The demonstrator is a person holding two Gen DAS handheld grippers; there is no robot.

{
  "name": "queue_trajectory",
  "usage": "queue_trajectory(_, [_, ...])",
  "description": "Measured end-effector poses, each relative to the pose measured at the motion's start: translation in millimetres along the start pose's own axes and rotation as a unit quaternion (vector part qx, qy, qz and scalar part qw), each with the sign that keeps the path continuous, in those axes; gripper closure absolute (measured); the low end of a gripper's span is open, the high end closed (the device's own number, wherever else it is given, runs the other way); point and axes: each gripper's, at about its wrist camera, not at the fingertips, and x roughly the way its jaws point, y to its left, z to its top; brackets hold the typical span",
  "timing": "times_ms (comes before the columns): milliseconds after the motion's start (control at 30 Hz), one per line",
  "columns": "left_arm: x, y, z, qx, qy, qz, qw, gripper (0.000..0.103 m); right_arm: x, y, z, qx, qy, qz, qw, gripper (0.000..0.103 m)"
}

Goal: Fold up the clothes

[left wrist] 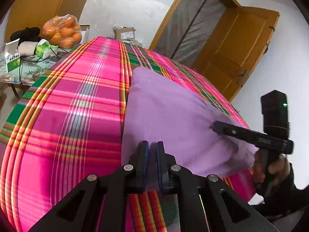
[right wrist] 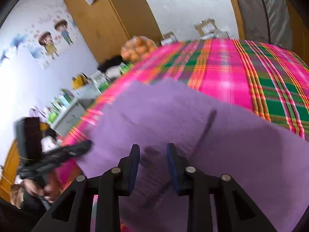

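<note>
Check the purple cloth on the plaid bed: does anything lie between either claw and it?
Nothing visible does. The left claw is pinched on the near edge of the purple cloth; the right claw sits directly over the same cloth. Around it, only the plaid bedspread shows.

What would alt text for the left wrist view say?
A purple cloth lies on a pink plaid bedspread, with the left gripper nearly shut at its near edge and the right gripper touching its right side.
</note>
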Motion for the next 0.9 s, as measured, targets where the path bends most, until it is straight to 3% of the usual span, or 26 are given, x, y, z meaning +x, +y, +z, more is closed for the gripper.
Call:
queue_trajectory(133, [-0.7, 2.8, 8.8, -0.004, 0.006, -0.006, 1.0, 0.095, -3.9, -11.9, 1.6, 0.024, 0.005, 0.008, 1.0, 0.084])
queue_trajectory(367, [10.2, -14.2, 61.6, 0.031, -0.033, 0.016, 0.9989, 0.095, -6.3, -3.6, 25.1, 0.018, -0.022, 0.0, 1.0, 0.084])
queue_trajectory(433, [26.3, -14.1, 72.5, 0.032, -0.019, 0.031, 0.9988, 0.095, -1.2, -3.2, 30.9, 0.018, -0.022, -0.003, 1.0, 0.084])
queue_trajectory(533, [55.0, -6.2, 71.3, 0.023, 0.039, 0.068, 0.9967, 0.095, 9.8, -14.7, 34.2, 0.033, -0.011, -0.022, 0.999, 0.084])
queue_trajectory(567, [58.8, -2.6, 70.0, 0.015, 0.049, 0.065, 0.9966, 0.095, 13.3, -21.1, 33.0, 0.044, -0.004, -0.033, 0.998, 0.084])
queue_trajectory(667, [49.3, 0.3, 69.9, 0.013, 0.044, 0.06, 0.9972, 0.094, 11.1, -34.2, 30.1, 0.067, -0.003, -0.035, 0.997, 0.094])
queue_trajectory(900, [47.4, -6.0, 96.1, 0.029, 0.03, 0.062, 0.9972, 0.094, 5.6, -28.7, 48.7, 0.061, -0.03, -0.021, 0.998, 0.091])
